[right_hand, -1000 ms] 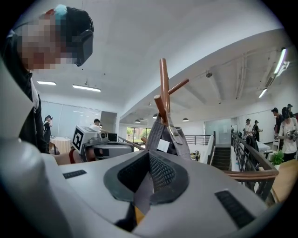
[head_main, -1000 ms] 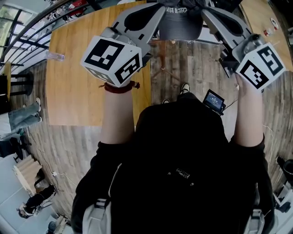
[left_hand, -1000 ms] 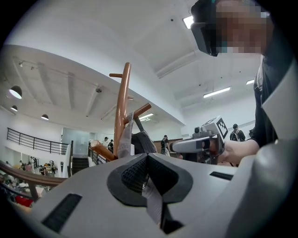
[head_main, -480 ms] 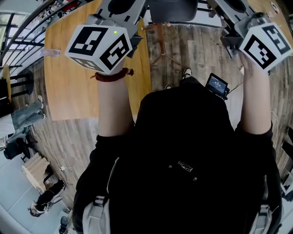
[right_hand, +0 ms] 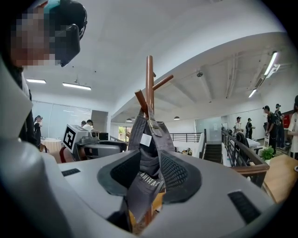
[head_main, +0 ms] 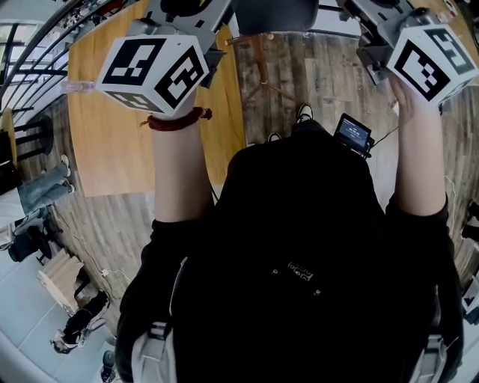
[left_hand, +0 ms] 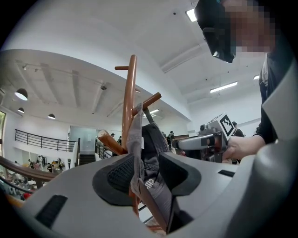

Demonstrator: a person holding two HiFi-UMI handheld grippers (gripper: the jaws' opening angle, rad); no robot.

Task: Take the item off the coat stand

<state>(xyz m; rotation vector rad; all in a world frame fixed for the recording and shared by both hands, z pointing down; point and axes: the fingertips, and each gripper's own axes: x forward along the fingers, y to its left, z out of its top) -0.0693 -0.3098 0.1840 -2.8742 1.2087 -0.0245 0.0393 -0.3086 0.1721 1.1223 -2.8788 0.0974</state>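
Note:
A dark grey cap (left_hand: 151, 153) (right_hand: 149, 151) hangs from a peg of the wooden coat stand (left_hand: 129, 102) (right_hand: 149, 79). In the head view only the cap's lower edge (head_main: 273, 11) shows at the top. My left gripper (left_hand: 148, 176) has just been opening; its pads stand apart with the cap's fabric between them, not pinched. My right gripper (right_hand: 151, 174) faces it from the other side. Its jaws have just been opening too, and the cap hangs loose between its pads. Each gripper shows in the other's view: the right gripper (left_hand: 209, 139), the left gripper (right_hand: 88, 146).
A large wooden table (head_main: 112, 135) stands left of the stand, with a clear bottle (head_main: 78, 87) on it. The stand's legs (head_main: 262, 63) spread over the plank floor. A small screen device (head_main: 352, 135) hangs at my chest. A railing and stairs (right_hand: 233, 148) lie to the right.
In the head view both marker cubes have shifted up and outward, and less of the cap shows at the top edge.

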